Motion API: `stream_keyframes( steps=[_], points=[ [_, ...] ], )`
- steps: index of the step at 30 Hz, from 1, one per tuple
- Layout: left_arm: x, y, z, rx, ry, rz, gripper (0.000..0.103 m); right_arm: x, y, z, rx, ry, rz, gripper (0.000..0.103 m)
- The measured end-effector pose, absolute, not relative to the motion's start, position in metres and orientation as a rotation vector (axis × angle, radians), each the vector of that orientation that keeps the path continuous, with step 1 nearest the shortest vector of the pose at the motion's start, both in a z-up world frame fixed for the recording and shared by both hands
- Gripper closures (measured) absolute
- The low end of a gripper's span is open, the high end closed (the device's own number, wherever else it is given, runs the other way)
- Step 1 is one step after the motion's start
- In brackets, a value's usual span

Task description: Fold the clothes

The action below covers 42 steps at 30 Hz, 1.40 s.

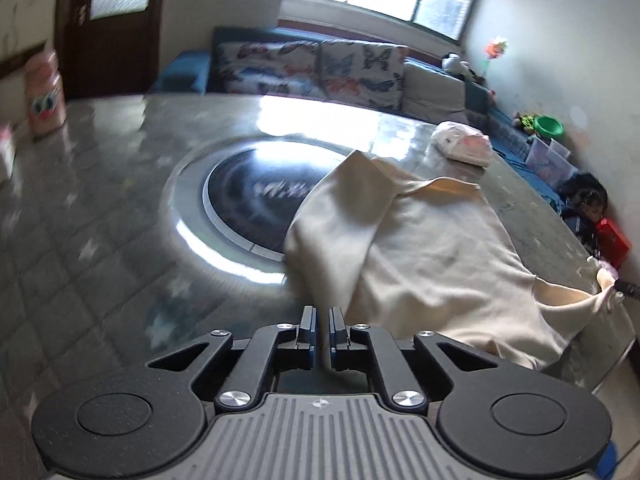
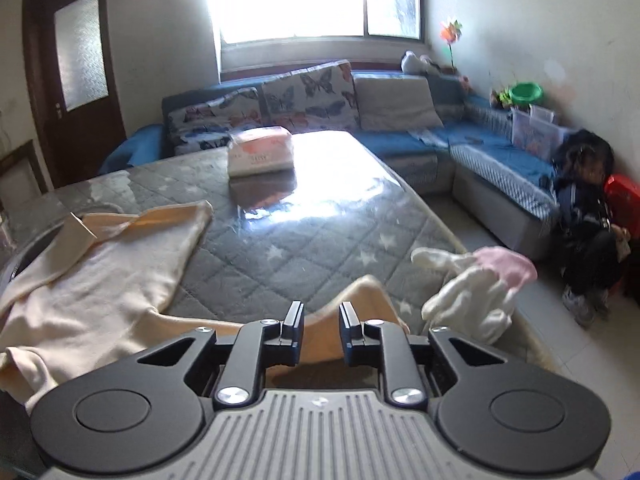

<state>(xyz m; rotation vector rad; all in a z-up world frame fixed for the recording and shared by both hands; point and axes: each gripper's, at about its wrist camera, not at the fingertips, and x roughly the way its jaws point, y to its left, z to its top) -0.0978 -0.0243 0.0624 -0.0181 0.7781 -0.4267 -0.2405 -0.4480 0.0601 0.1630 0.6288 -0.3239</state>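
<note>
A cream garment (image 1: 432, 256) lies on the grey quilted table (image 1: 100, 216), partly over a round black cooktop (image 1: 256, 196). My left gripper (image 1: 322, 314) is shut on a fold of the garment and lifts it off the table. In the right wrist view the garment (image 2: 112, 272) spreads to the left, and one edge runs up between the fingers of my right gripper (image 2: 321, 312). Its jaws stand a little apart around that edge. A gloved hand (image 2: 472, 292) reaches in at the right, beside the fabric.
A pack of tissues (image 2: 260, 152) lies at the table's far end. A pink container (image 1: 44, 92) stands at the far left. A blue sofa with butterfly cushions (image 2: 312, 100) stands behind the table. A child (image 2: 588, 216) sits on the floor at the right.
</note>
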Motion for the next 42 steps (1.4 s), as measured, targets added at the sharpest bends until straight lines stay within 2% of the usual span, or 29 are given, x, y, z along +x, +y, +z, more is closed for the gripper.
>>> stream_keyframes(
  steps=[4,9,16,22,24,27,28,34,38,42],
  points=[
    [-0.083,-0.05,0.063,0.021,0.759,-0.47,0.085,-0.24,-0.441,0.068,0.167,0.603,-0.286,0.083],
    [-0.061,-0.079,0.059,0.087,0.738,-0.495,0.072,-0.223,-0.407,0.065,0.143,0.627,-0.093,0.076],
    [-0.029,-0.108,0.038,0.186,0.748,-0.485,0.065,-0.185,-0.328,0.051,0.043,0.705,0.294,0.075],
    [-0.018,-0.112,0.023,0.222,0.772,-0.473,0.065,-0.164,-0.27,0.035,-0.072,0.743,0.466,0.075],
    [-0.016,-0.11,0.021,0.222,0.775,-0.47,0.076,-0.16,-0.26,0.029,-0.084,0.76,0.501,0.075],
    [-0.013,-0.105,0.021,0.214,0.781,-0.465,0.086,-0.162,-0.246,0.023,-0.108,0.796,0.577,0.075],
    [-0.011,-0.103,0.022,0.204,0.785,-0.461,0.087,-0.163,-0.242,0.021,-0.115,0.807,0.602,0.075],
    [-0.007,-0.111,0.037,0.178,0.761,-0.523,0.084,-0.164,-0.243,0.033,-0.13,0.82,0.663,0.076],
    [0.0,-0.134,0.034,0.211,0.751,-0.56,0.07,-0.152,-0.264,0.049,-0.121,0.793,0.596,0.076],
    [0.011,-0.151,0.023,0.249,0.759,-0.549,0.066,-0.13,-0.29,0.06,-0.127,0.773,0.482,0.076]
  ],
)
